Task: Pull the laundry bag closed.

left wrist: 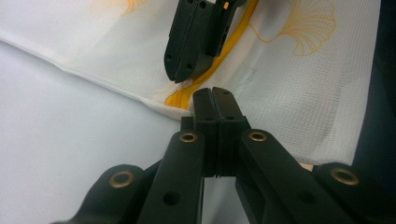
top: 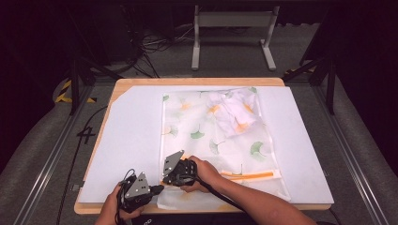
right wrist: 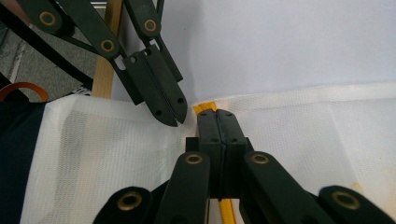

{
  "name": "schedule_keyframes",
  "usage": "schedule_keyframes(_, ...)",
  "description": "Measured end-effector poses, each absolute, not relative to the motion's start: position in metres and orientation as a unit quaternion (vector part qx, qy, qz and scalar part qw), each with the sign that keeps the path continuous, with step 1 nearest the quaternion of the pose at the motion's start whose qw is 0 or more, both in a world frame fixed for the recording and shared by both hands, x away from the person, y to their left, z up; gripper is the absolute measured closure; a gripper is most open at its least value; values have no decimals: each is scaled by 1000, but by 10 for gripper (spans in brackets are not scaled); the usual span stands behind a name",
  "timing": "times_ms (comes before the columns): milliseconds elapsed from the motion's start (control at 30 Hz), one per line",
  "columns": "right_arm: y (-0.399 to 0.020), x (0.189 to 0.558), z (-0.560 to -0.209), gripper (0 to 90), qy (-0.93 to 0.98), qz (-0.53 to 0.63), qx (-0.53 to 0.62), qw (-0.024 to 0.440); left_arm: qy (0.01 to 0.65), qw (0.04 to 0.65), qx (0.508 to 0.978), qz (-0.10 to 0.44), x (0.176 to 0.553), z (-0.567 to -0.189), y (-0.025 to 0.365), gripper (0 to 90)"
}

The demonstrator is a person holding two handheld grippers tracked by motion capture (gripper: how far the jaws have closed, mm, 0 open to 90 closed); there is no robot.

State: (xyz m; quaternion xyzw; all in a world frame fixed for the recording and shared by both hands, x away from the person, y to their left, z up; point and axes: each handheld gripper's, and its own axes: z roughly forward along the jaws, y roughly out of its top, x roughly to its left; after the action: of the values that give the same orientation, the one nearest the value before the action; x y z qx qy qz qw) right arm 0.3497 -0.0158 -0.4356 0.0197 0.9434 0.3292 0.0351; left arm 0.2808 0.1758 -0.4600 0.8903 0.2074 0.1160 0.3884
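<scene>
— Two layers are making up the surface [top: 117,86]: a pale wooden top with a big white sheet [top: 131,140] lying over most of it. Dark room around it, grey carpet on the floor, metal rails running along both sides, a white metal stand [top: 232,28] and a tangle of cables at the back.

— And the mesh bag [top: 206,131]?

— It is lying flat in the middle of the white sheet, white mesh printed with green and orange leaves, a bunched white cloth [top: 234,112] showing through it at the far right corner. Its long axis is running away from the person, near edge to far edge. The orange zipper [top: 248,176] is running crosswise along the near end, so the opening is pointing toward the person.

— Where are the hands?

— Both are sitting at the near left corner of the bag. The left gripper [left wrist: 215,100] is resting just off that corner, fingers pressed together, nothing between them that I can see. The right gripper [right wrist: 217,119] is sitting right over the zipper's left end, fingers together too; whether they are pinching the zipper I cannot tell.

— Are they touching each other?

— Just beside each other, tips nearly meeting.
</scene>
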Motion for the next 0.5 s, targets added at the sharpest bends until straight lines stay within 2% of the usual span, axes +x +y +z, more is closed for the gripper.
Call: schedule_keyframes(500, -24, 343, -433, 900, 942, 331, 14, 56, 222, 397, 885, 103, 282, -461, 178, 900)
